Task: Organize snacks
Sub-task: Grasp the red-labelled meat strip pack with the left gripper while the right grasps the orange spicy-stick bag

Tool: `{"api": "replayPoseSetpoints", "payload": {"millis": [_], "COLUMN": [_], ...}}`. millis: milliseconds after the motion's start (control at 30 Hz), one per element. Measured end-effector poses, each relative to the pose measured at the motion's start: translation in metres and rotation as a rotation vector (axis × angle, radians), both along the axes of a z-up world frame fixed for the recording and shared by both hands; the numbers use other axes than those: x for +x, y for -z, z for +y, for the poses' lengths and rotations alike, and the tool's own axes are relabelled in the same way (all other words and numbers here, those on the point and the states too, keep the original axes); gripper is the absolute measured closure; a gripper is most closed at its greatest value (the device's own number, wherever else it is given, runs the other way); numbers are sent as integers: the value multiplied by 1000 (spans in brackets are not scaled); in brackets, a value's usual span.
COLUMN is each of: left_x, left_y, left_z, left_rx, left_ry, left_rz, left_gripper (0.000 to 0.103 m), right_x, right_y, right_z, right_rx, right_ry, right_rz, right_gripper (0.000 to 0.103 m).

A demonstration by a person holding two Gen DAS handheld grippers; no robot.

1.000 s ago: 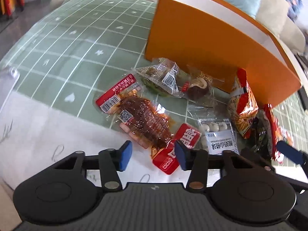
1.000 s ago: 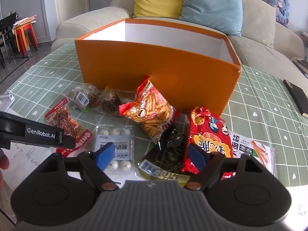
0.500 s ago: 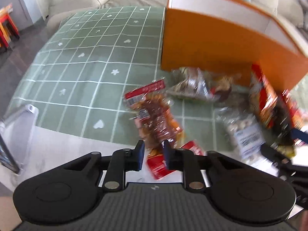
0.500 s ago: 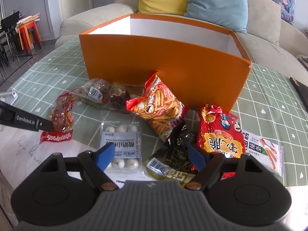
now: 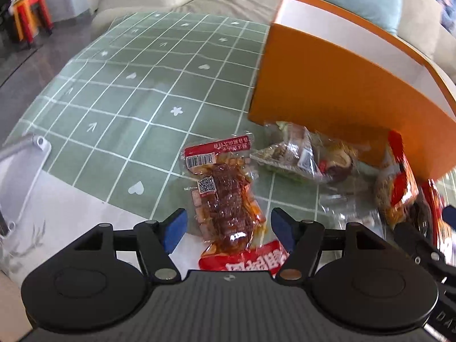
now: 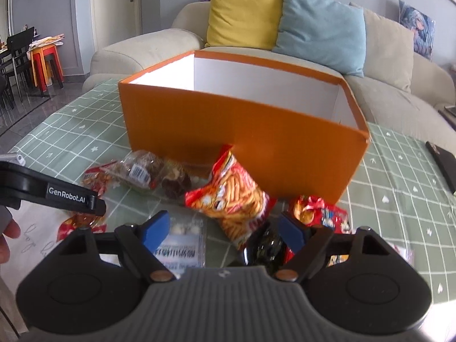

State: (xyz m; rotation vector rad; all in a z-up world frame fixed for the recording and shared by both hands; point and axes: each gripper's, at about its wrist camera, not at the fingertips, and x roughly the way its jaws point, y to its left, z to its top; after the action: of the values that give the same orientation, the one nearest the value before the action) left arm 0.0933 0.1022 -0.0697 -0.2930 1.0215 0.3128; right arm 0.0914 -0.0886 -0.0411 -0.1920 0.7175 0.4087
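Sofa (image 6: 399, 79) stood behind the orange box (image 6: 242, 131), with a yellow cushion (image 6: 242, 17) and a blue cushion (image 6: 322, 25) on it. Green checked tablecloth (image 5: 136, 91) lay under the box. Box was open-topped, white inside, nothing seen in it.

Snacks lay loose along the box's near wall. Orange-red crisp bag (image 6: 233, 199) leaned just in front of the wall. Red noodle packet (image 6: 322, 213) lay toward the box's right corner. Clear pack of dark snacks (image 5: 296, 154) touched the wall near the left corner. Red-edged spicy meat pack (image 5: 228, 199) lay further out from that corner. White sweets pack (image 6: 182, 245) and a dark packet (image 6: 268, 245) lay nearest the cameras.

Left gripper (image 5: 228, 228) was opening, pads either side of the meat pack, not pressing it. Right gripper (image 6: 222, 230) stood wide apart, nothing held, crisp bag between it and the box.
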Motion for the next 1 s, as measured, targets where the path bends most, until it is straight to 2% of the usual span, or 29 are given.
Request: {"api": "replayPoseSetpoints", "payload": {"millis": [133,267,333,533,667,767,1000], "left_x": [9,10,11,14,13,12,5], "left_y": [9,10,10,10,10,9,7], "left_z": [3,1,-1,-2,-3,-5,-9], "left_rx": [-1,34,42,60,54,58,54], "left_ry": [-36,-39,-35,-23,-4,8,14], "left_rz": [21,9,2,-20,-31,-34,-37], "left_gripper": [24,26,34,42,46,47,49], "right_x": [12,19,22,36,41,40,32], "right_y": [6,13,17,25,28,29,24], "right_z": [4,10,14,17,19,22,26], "right_rx": [-4,-27,-42,-64,-79,-100,-135], "right_ry": [-3,-21,-23,-24,-28,-37,-67], "right_rz": [14,5,-3,-4,-1,-9,-55], "right_gripper": [22,22,22,22,34,38,54]}}
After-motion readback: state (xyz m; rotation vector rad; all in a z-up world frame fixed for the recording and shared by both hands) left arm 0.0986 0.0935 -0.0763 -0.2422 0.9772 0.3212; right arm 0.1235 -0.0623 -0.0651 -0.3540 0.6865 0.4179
